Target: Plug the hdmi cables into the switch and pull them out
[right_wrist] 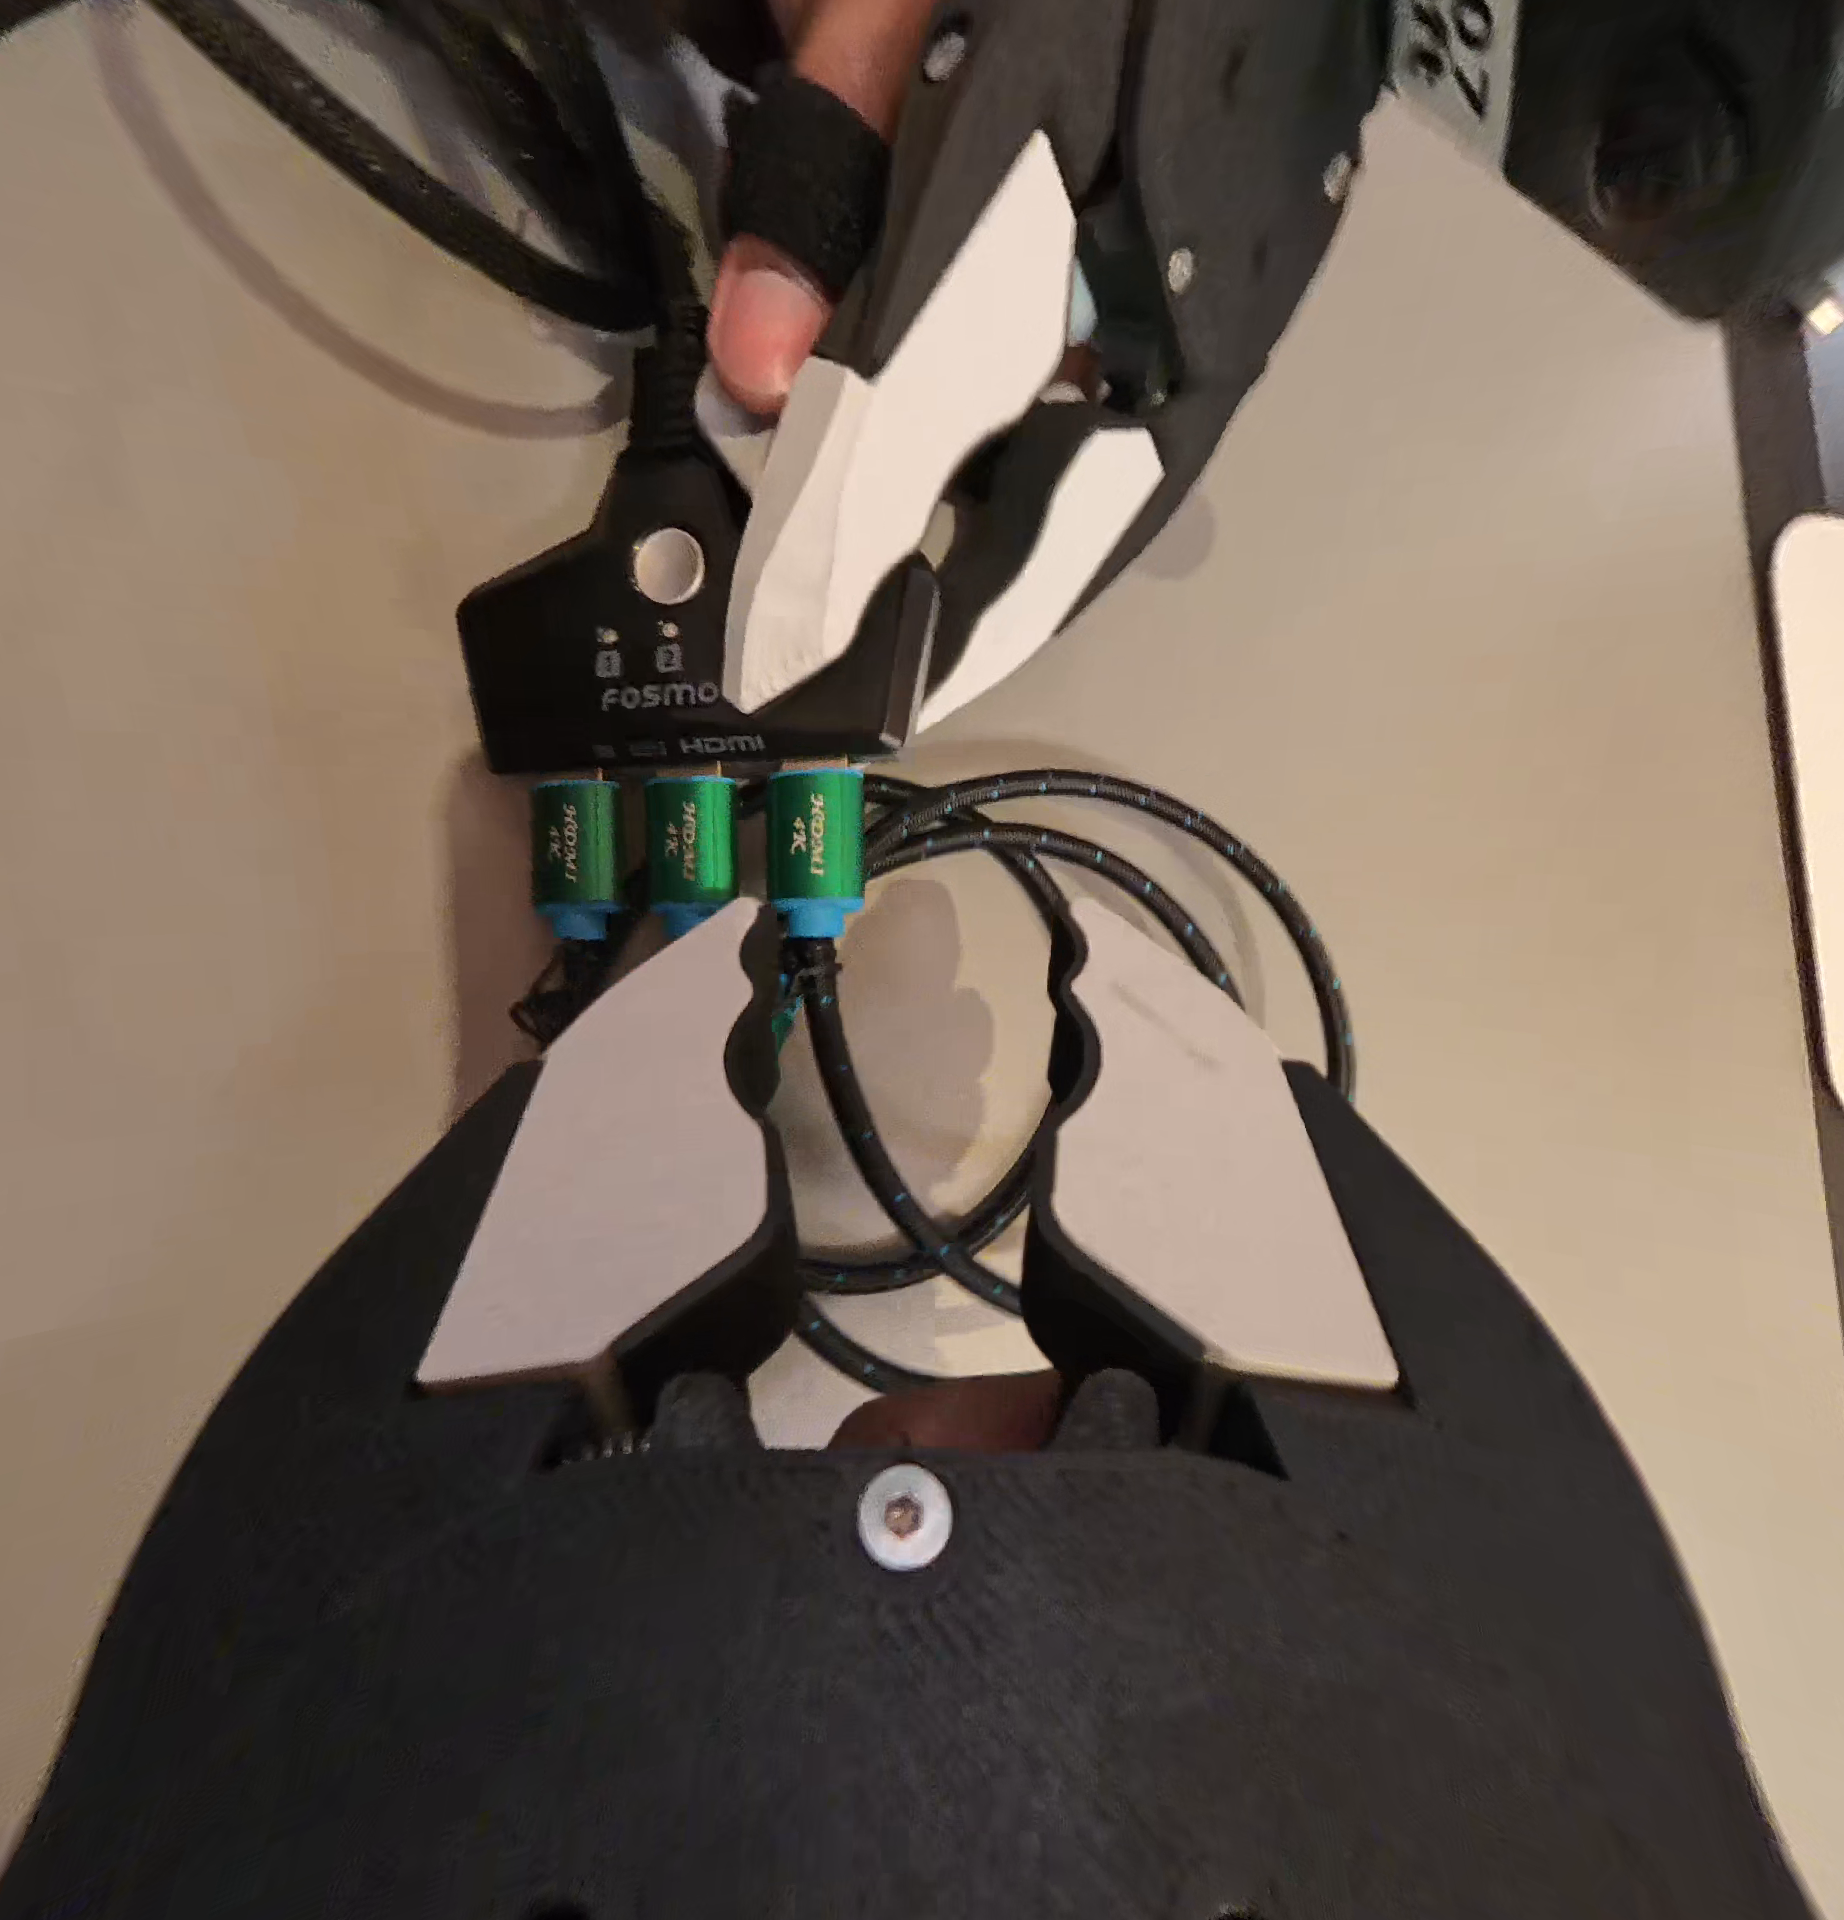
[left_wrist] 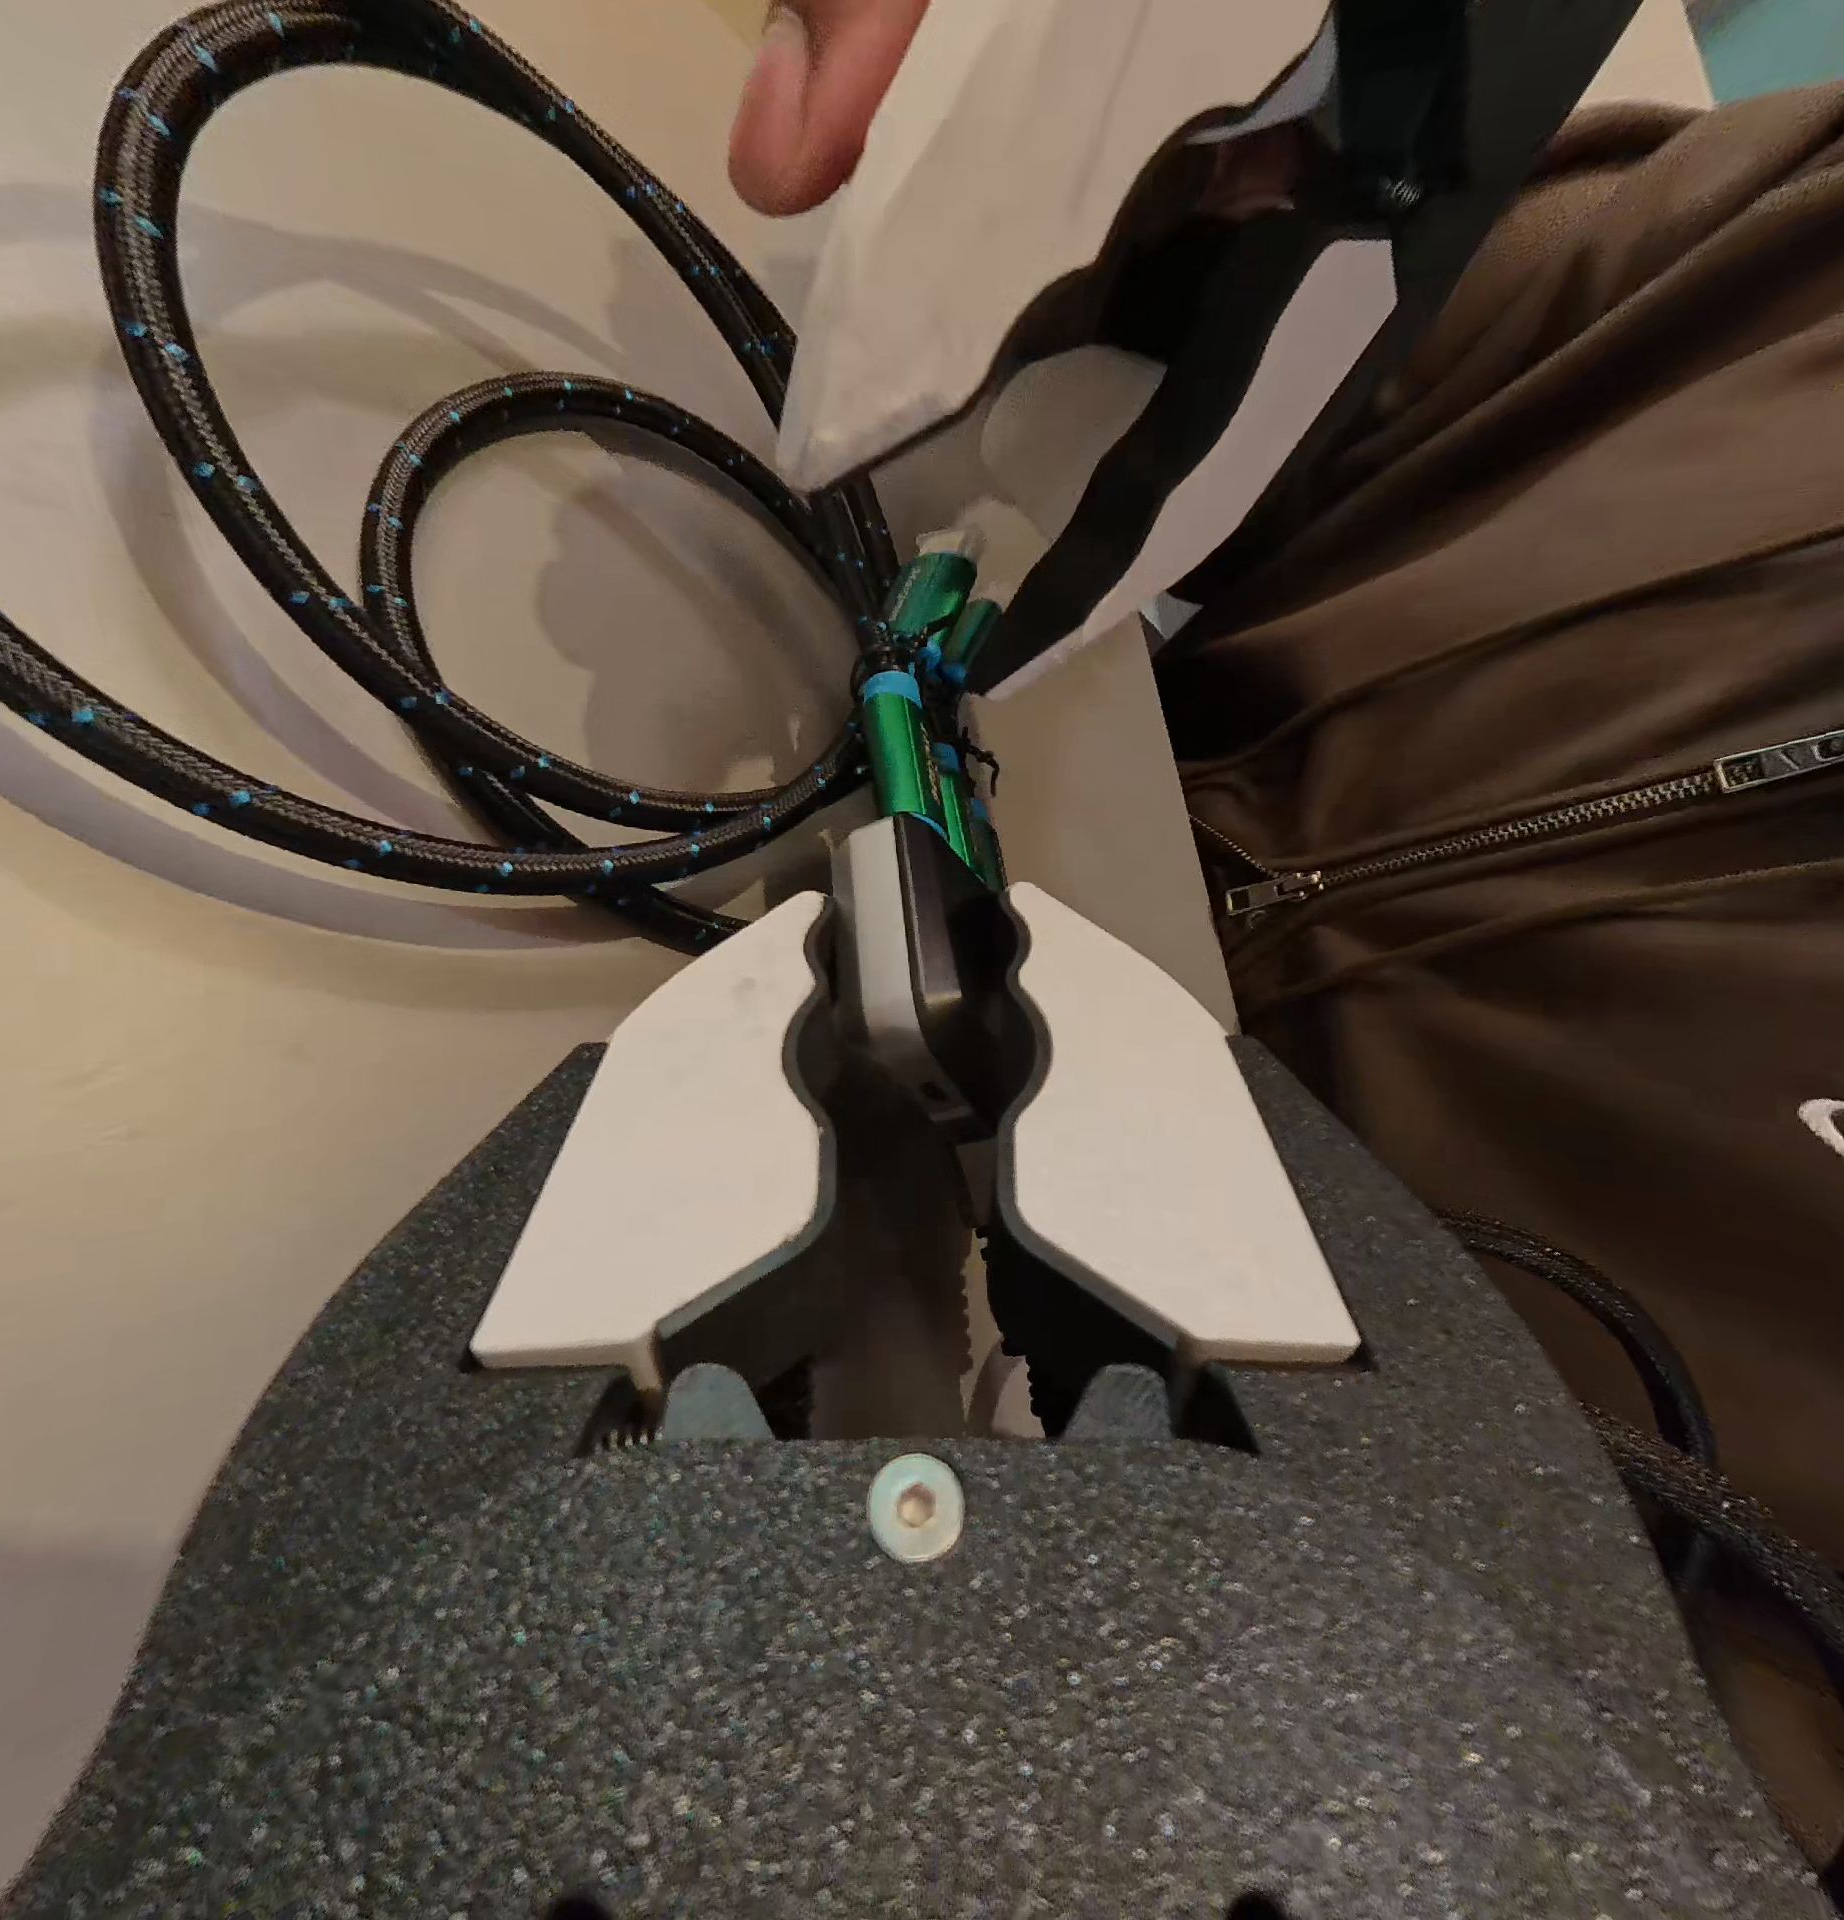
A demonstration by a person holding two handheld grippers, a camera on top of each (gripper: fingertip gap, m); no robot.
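Left fingers [left_wrist: 913,935] clamp black switch box [right_wrist: 575,665], steadying it; right fingers [right_wrist: 902,977] apart, straddling braided cable [right_wrist: 845,1081] behind green plug [right_wrist: 814,842].

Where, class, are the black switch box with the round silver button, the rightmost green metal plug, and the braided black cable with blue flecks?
black switch box [right_wrist: 585,665], right wrist view, top face.
rightmost green metal plug [right_wrist: 816,836], right wrist view, barrel.
braided black cable [left_wrist: 149,343], left wrist view, large loop.
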